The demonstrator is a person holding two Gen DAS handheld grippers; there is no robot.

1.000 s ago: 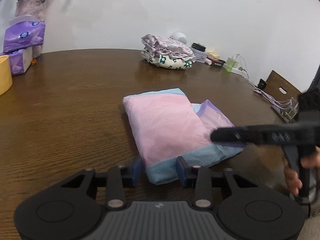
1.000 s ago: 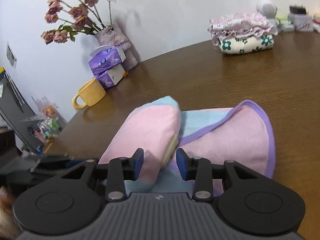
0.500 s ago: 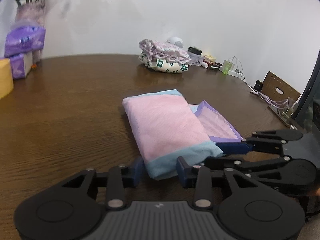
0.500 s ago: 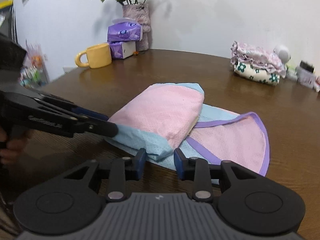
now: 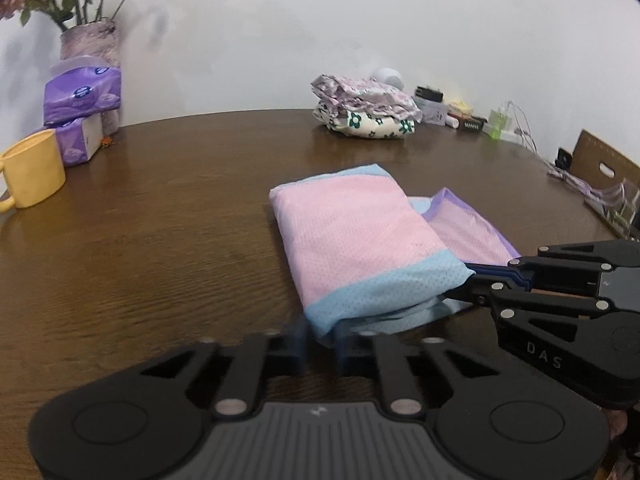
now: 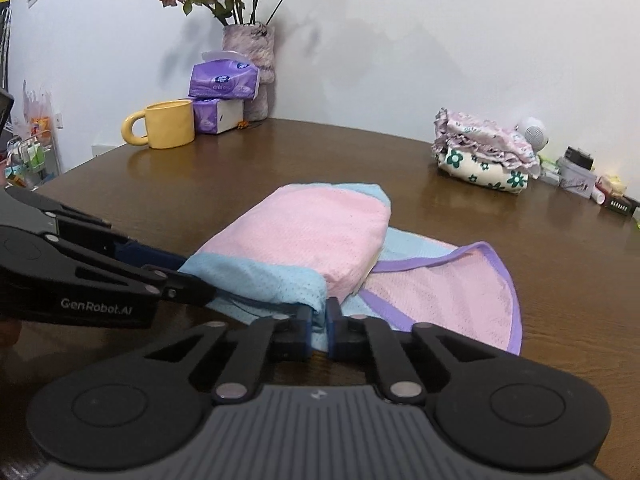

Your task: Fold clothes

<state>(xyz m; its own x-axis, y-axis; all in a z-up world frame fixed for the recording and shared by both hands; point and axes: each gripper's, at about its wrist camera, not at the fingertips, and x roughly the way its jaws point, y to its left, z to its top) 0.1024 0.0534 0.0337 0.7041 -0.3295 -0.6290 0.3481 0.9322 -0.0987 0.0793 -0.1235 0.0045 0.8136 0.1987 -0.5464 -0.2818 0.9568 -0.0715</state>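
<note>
A folded pink mesh garment [image 5: 360, 240] with a light-blue hem lies on the brown table [image 5: 160, 220]. A pink flap edged in purple [image 5: 464, 228] sticks out from under its right side. My left gripper [image 5: 323, 342] is closing its jaws on the near left corner of the blue hem, and the fabric is pinched between them. My right gripper [image 5: 472, 276] comes in from the right and grips the hem's other corner. In the right wrist view my right gripper [image 6: 319, 328] is closing tight on the blue cloth of the garment [image 6: 312, 232], and my left gripper [image 6: 196, 286] bites the hem from the left.
A pile of folded floral clothes [image 5: 368, 114] sits at the back. A yellow mug [image 5: 34, 168], purple tissue packs [image 5: 82, 94] and a vase of dried roses [image 6: 250, 52] stand at the back left. Small items and cables [image 5: 496, 124] line the far right edge.
Both grippers went from open around the blue hem to pinched on it. The right gripper swung round and rolled level to reach the hem's right corner.
</note>
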